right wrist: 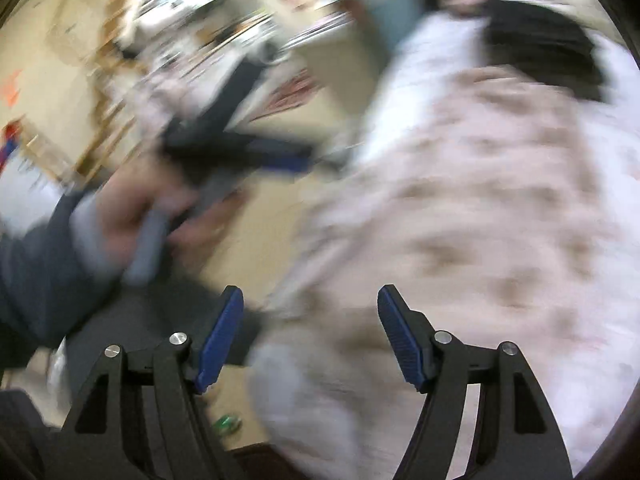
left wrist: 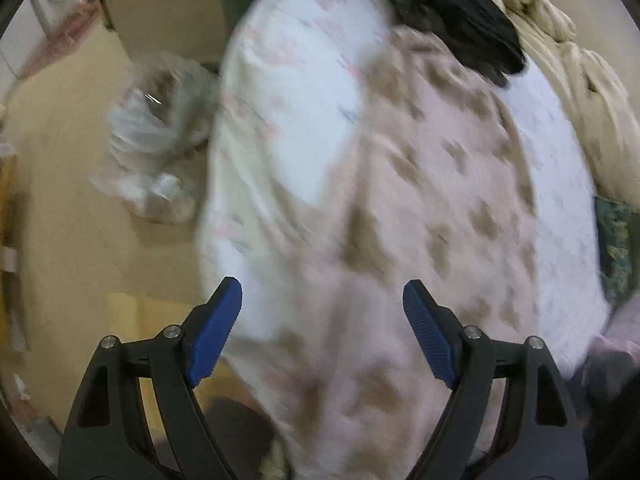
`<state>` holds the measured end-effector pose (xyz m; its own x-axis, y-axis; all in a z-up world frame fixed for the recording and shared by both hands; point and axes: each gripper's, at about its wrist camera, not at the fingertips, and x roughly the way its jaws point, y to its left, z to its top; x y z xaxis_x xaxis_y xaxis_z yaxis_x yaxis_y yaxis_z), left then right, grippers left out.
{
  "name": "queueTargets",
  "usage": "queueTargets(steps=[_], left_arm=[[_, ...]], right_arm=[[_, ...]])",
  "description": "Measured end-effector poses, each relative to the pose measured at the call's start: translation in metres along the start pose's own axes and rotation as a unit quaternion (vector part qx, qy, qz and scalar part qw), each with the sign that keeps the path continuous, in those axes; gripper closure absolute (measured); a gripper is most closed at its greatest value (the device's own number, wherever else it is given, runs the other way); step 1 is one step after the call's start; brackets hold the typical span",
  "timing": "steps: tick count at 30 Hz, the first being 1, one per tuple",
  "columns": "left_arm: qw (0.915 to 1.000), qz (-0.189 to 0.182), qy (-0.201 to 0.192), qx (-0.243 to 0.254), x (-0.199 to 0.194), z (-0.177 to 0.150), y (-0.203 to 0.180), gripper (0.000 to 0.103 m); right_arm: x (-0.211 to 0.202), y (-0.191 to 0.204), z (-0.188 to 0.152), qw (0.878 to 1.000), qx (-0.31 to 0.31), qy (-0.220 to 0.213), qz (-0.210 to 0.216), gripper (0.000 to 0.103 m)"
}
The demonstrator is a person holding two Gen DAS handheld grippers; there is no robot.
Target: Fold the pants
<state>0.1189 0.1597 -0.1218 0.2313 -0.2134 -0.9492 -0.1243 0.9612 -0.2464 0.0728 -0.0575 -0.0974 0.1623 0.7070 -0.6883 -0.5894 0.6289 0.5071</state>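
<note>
Left wrist view: the left gripper has its blue pads spread wide with nothing gripped, poised over the pants, a pale pink garment with brown patches laid out on a white patterned bed sheet, with a black garment at its far end and a clear plastic bag on the floor beside the bed. Right wrist view, heavily blurred: the right gripper likewise stands well open and holds nothing, above the near edge of the pants, while a hand in a dark sleeve grips the other tool at left.
</note>
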Motion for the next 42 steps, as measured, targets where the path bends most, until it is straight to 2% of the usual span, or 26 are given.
queueTargets(steps=[2,4,7,9,11,13,14,15,17,19,21,24,26,28,29,30,31,33,34,36,38,40,42], left_arm=[[0.9999,-0.005,0.012,0.009,0.005,-0.009,-0.013,0.023],[0.9988,0.006,0.018,0.046,0.010,-0.017,-0.032,0.023],[0.9895,0.086,0.036,0.111,0.027,-0.026,-0.050,0.022],[0.9857,0.133,0.042,0.094,0.036,-0.028,-0.038,0.022],[0.9904,0.108,0.061,0.061,0.041,-0.027,-0.025,0.022],[0.9928,0.089,0.061,0.051,0.042,-0.025,-0.021,0.022],[0.9936,0.080,0.061,0.051,0.041,-0.025,-0.021,0.024],[0.9944,0.067,0.060,0.055,0.040,-0.026,-0.023,0.041],[0.9947,0.041,0.068,0.065,0.040,-0.029,-0.027,0.062],[0.9941,0.051,0.056,0.077,0.035,-0.034,-0.031,0.069],[0.9940,0.051,0.057,0.078,0.029,-0.037,-0.029,0.083],[0.9947,0.049,0.055,0.071,0.021,-0.039,-0.026,0.092],[0.9949,0.053,0.052,0.068,0.018,-0.039,-0.026,0.094],[0.9942,0.058,0.050,0.075,0.014,-0.040,-0.026,0.096],[0.9931,0.066,0.051,0.082,0.012,-0.040,-0.027,0.097],[0.9930,0.068,0.050,0.083,0.009,-0.039,-0.026,0.099],[0.9933,0.067,0.049,0.081,0.006,-0.039,-0.027,0.099],[0.9945,0.051,0.044,0.080,-0.006,-0.039,-0.029,0.100],[0.9958,0.027,0.044,0.075,-0.014,-0.040,-0.029,0.100],[0.9968,0.002,0.045,0.066,-0.024,-0.037,-0.021,0.100],[0.9972,-0.031,0.040,0.056,-0.043,-0.036,-0.021,0.100],[0.9967,-0.028,0.021,0.073,-0.060,-0.037,-0.025,0.100],[0.9964,-0.044,0.011,0.072,-0.076,-0.037,-0.030,0.101]], right_arm=[[-0.024,-0.033,0.002,0.998,0.042,-0.023,-0.042,0.031],[-0.039,-0.064,0.004,0.993,0.082,-0.045,-0.077,0.030],[-0.058,-0.101,-0.002,0.980,0.158,-0.073,-0.092,0.030],[-0.060,-0.116,-0.008,0.975,0.187,-0.081,-0.085,0.030],[-0.063,-0.128,-0.007,0.972,0.196,-0.085,-0.099,0.030],[-0.068,-0.135,-0.011,0.969,0.207,-0.085,-0.106,0.030],[-0.067,-0.139,-0.013,0.966,0.219,-0.081,-0.106,0.030],[-0.065,-0.144,-0.016,0.964,0.233,-0.075,-0.104,0.030],[-0.069,-0.154,-0.034,0.959,0.260,-0.059,-0.100,0.030],[-0.062,-0.164,-0.047,0.954,0.283,-0.032,-0.092,0.030],[-0.051,-0.165,-0.059,0.950,0.303,0.004,-0.072,0.030],[-0.020,-0.160,-0.075,0.944,0.320,0.077,-0.013,0.030],[-0.004,-0.147,-0.078,0.949,0.301,0.097,-0.001,0.030],[0.011,-0.133,-0.077,0.957,0.261,0.124,-0.005,0.035],[0.016,-0.126,-0.076,0.960,0.248,0.130,-0.003,0.049],[0.020,-0.122,-0.075,0.961,0.240,0.138,0.004,0.088],[0.023,-0.121,-0.076,0.960,0.238,0.145,0.007,0.100],[0.021,-0.120,-0.075,0.960,0.238,0.147,0.006,0.099],[0.015,-0.120,-0.073,0.961,0.239,0.136,0.014,0.099],[-0.004,-0.118,-0.065,0.961,0.248,0.107,0.050,0.099],[-0.033,-0.111,-0.052,0.968,0.228,0.075,0.068,0.099],[-0.059,-0.106,-0.043,0.972,0.218,0.040,0.077,0.099],[-0.085,-0.102,-0.038,0.974,0.212,0.011,0.081,0.099]])
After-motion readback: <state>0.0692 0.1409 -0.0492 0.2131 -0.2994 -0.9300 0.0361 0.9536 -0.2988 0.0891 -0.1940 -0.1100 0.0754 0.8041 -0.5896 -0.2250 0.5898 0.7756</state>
